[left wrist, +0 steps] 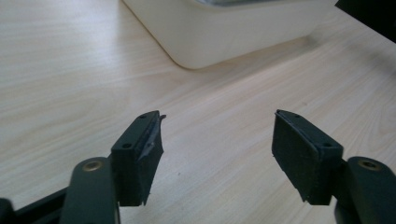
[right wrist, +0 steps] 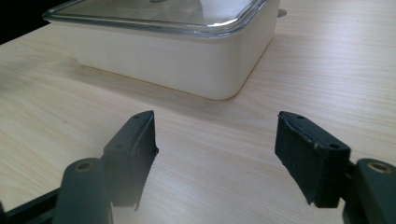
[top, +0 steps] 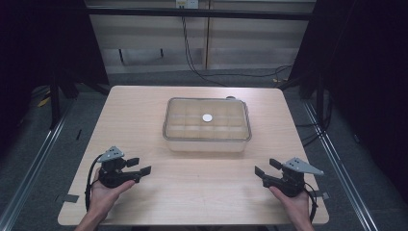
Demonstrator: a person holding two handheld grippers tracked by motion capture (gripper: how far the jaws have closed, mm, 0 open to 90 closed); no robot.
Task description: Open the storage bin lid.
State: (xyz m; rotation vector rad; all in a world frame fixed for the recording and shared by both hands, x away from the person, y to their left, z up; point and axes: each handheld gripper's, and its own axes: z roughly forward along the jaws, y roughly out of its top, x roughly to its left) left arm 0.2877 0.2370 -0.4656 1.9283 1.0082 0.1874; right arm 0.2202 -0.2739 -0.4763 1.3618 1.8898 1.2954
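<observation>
Clear-lidded box (top: 207,126) bears no readable label; tongs (top: 140,165) gape.

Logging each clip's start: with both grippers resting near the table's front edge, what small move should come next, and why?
Probably bring both grippers forward toward the lidded box. The left gripper and right gripper are open, hold nothing and sit apart from the box, one toward each front corner; its clear lid is on.

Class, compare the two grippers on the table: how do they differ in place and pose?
The left gripper lies near the table's left front corner, pointing right; the right gripper lies near the right front corner, pointing left. Both are hand-held, open and empty, short of the lidded box.
</observation>
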